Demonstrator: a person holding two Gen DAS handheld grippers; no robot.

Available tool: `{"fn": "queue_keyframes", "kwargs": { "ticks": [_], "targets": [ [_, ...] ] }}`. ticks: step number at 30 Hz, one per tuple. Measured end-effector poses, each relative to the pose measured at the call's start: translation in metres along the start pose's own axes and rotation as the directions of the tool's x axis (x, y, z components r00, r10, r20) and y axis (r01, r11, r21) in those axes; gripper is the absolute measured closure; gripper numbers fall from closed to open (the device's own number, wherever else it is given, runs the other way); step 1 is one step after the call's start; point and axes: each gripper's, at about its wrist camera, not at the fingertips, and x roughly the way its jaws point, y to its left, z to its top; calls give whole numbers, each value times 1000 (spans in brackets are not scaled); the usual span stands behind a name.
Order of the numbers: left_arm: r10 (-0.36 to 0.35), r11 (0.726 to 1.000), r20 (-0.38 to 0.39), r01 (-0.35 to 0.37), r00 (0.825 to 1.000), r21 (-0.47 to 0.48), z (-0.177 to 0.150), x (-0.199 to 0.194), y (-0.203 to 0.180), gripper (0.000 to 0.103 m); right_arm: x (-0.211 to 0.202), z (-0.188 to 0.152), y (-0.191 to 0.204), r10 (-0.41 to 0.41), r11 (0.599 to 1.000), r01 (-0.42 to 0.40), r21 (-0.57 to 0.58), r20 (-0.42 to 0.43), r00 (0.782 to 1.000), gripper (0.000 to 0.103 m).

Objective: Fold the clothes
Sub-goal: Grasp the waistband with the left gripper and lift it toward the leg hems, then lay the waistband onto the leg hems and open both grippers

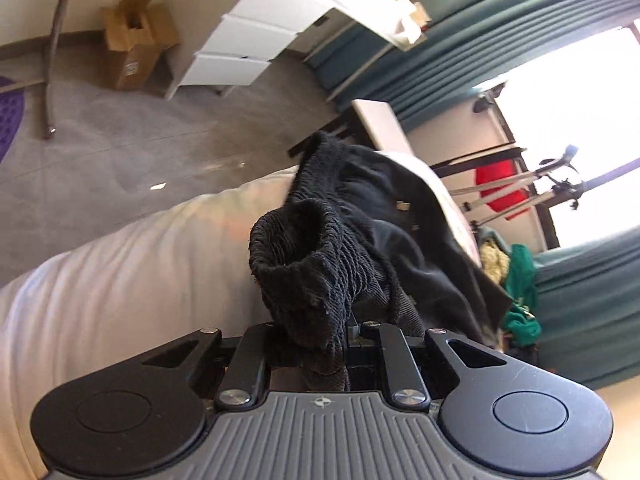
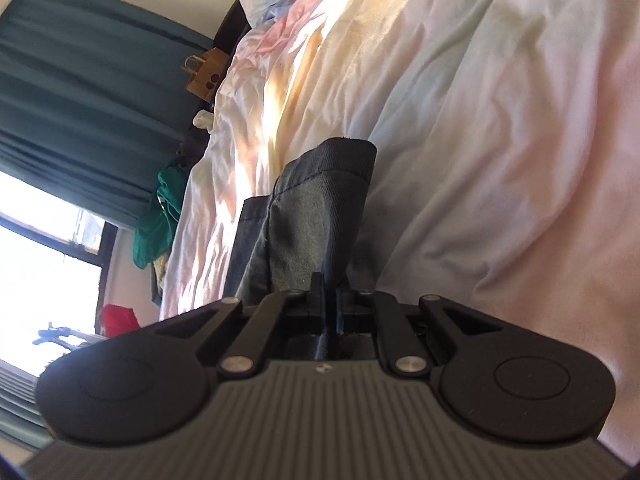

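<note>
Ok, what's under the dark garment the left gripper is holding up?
Beneath the dark garment shows the pale duvet; its ribbed cuff is pinched in the left gripper. What lies on the bed directly under the draped cloth is covered.

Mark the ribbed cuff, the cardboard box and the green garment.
ribbed cuff (image 1: 296, 240), left wrist view, on its rolled open rim
cardboard box (image 1: 134, 60), left wrist view, front face
green garment (image 2: 158, 216), right wrist view, middle of the bundle
</note>
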Motion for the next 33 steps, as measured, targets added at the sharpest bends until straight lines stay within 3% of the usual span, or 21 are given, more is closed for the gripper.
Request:
{"fn": "queue_keyframes", "kwargs": {
  "ticks": [4,12,15,20,22,26,33],
  "targets": [
    [12,1000,3,-12,1000,1,-2,4,11,86,12,8,-14,41,997,-40,66,-13,999,93],
    [57,995,1,-57,998,77,1,18,-3,86,34,13,-2,56,998,-56,-5,16,998,96],
    [85,993,1,-84,996,82,4,22,-13,86,28,15,18,23,994,-17,-105,58,998,96],
    [63,993,-9,-62,998,103,5,15,-19,86,-6,27,35,89,991,-71,-117,155,984,97],
    [74,991,-18,-71,997,117,2,16,-17,86,-9,28,33,61,986,-32,-162,177,982,97],
    [115,982,-19,-111,993,154,-6,26,-6,86,8,24,4,-71,980,93,-175,127,989,97],
    [82,984,-31,-76,996,163,-9,29,5,79,11,21,3,-103,969,113,-219,58,993,94]
  ]
}}
